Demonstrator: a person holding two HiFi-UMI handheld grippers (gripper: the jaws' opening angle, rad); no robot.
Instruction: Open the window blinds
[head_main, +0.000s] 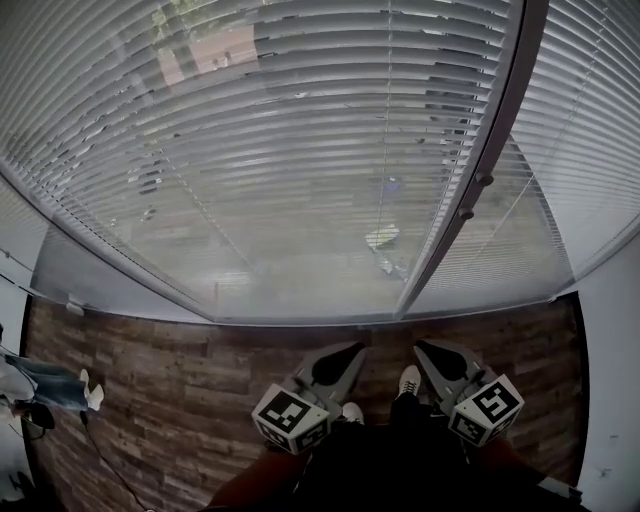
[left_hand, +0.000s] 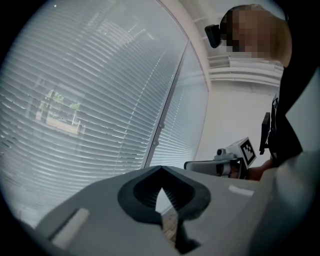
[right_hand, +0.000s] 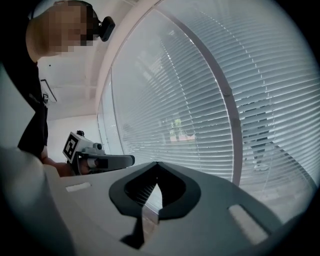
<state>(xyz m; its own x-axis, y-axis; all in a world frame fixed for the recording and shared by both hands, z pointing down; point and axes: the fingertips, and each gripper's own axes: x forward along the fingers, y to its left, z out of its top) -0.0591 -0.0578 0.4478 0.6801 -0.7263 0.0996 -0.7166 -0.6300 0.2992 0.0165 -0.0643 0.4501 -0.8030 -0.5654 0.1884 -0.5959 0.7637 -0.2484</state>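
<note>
**Both tools closed and empty, blinds not yet touched**

The left gripper (head_main: 355, 348) has its jaws together at the tips, and nothing is between them. The right gripper (head_main: 422, 347) is the same: jaws closed, holding nothing. In the head view the two are held low and side by side, just above the person's shoes (head_main: 409, 380), and both point toward the window. Each gripper view shows the other gripper beside it, apart from it.

The blinds (head_main: 300, 150) are in front of the grippers and well apart from them. They hang down the whole glass to the sill, over the wooden floor (head_main: 150, 400). The slats are partly tilted, so the street outside shows dimly through them. A dark window post (head_main: 480, 170) divides the large pane from a narrower one on the right.

I judge this to be the approach step, before any contact. A thin line (head_main: 383, 180) hangs in front of the slats near the post. It may be the cord, but I cannot tell for sure.

The next move calls for finding the cord or wand. One gripper must then go up to it, open its jaws, and close on this thin part without catching the slats.
</note>
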